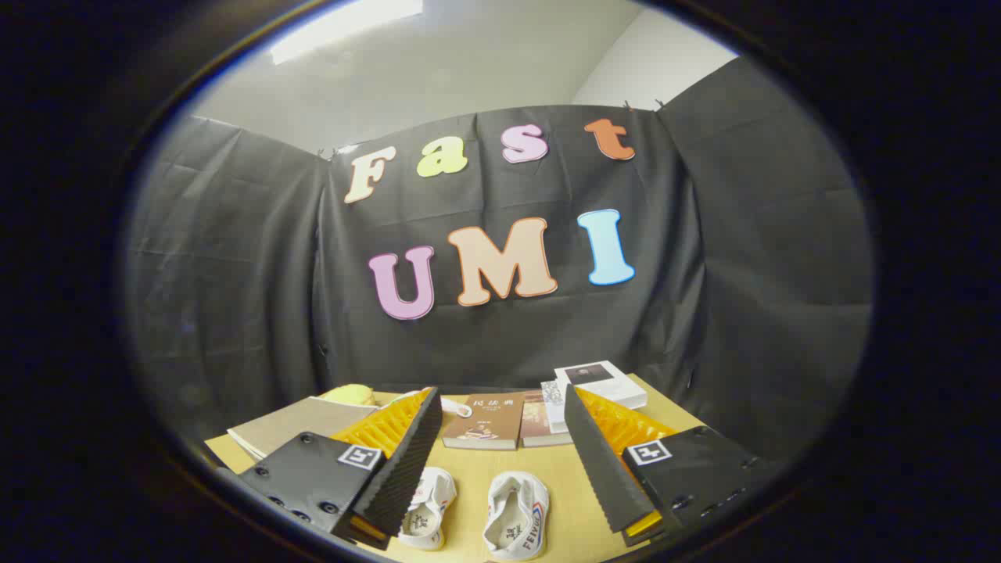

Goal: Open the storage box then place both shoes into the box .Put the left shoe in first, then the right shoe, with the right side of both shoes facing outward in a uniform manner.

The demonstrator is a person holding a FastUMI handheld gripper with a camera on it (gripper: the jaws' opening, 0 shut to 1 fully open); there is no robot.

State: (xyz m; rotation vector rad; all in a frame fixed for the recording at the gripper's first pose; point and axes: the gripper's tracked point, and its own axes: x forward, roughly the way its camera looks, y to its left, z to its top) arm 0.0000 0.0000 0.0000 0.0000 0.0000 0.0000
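Two white canvas shoes lie side by side on the light wooden table, openings up. The left shoe rests against the inner side of my left finger, partly hidden by it. The right shoe, with red and blue side stripes, lies in the gap between the fingers. My gripper hangs above them, open wide, with nothing held. I cannot make out a storage box.
Beyond the fingers, books lie along the table's back edge: a brown book, another brown one beside it, and a white stack at the right. A grey flat folder and a yellow-green object sit at the back left.
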